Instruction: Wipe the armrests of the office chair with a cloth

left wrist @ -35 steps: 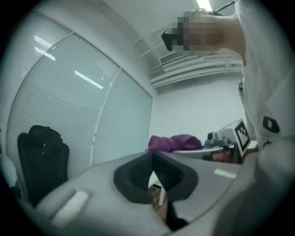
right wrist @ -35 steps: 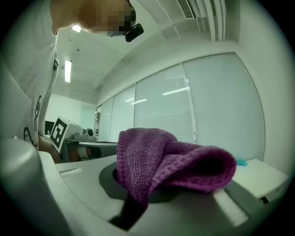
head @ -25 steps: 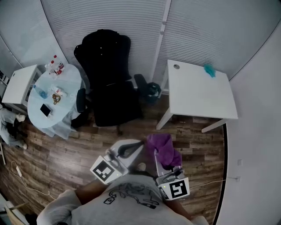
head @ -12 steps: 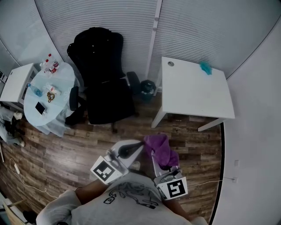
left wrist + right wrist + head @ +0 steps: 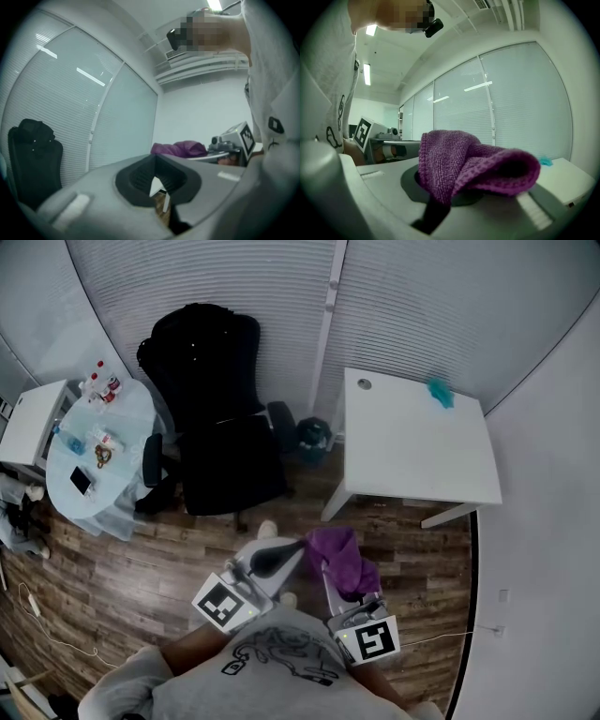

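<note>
One purple cloth (image 5: 473, 171) is clamped in the right gripper (image 5: 336, 582) fingers; left gripper (image 5: 157, 183) fingers closed, empty.

The purple cloth (image 5: 473, 173) pinched in the grey plastic right claw (image 5: 450, 187) is a soft, matt, fuzzy knit with a fine waffle weave. That claw and the left claw (image 5: 157, 185) both have smooth, dull grey plastic shells set with dark, ribbed, rubbery-looking pads (image 5: 138, 180). The black high-backed office chair (image 5: 220, 427) looks matt, too dark to tell cloth from leather. The rectangular white desk (image 5: 412, 442) is smooth and flat-finished, the round pale blue desk (image 5: 122, 474) has a glossy, glass-like top, and the floor (image 5: 141, 559) is brown wood-grain planking.
</note>
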The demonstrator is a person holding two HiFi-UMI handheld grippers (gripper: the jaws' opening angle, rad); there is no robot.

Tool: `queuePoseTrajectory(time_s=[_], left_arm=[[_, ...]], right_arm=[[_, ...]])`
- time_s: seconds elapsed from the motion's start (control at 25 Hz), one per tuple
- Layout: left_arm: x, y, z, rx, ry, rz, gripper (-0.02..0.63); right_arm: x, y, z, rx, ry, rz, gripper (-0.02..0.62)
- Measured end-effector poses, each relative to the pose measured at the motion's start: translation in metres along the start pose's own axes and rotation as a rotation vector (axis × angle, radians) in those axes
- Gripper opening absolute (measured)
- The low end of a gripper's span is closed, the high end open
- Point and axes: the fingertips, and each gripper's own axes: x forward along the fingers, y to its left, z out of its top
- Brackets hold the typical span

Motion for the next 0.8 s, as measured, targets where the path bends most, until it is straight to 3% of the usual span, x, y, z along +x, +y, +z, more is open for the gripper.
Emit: queuePoseTrajectory(time_s=[0.8], left_arm=[[0.067, 0.253, 0.031, -0.019, -0.014, 0.02, 0.002]], right_arm=[[0.246, -0.09, 0.025, -0.017, 0.034, 0.017, 0.031]])
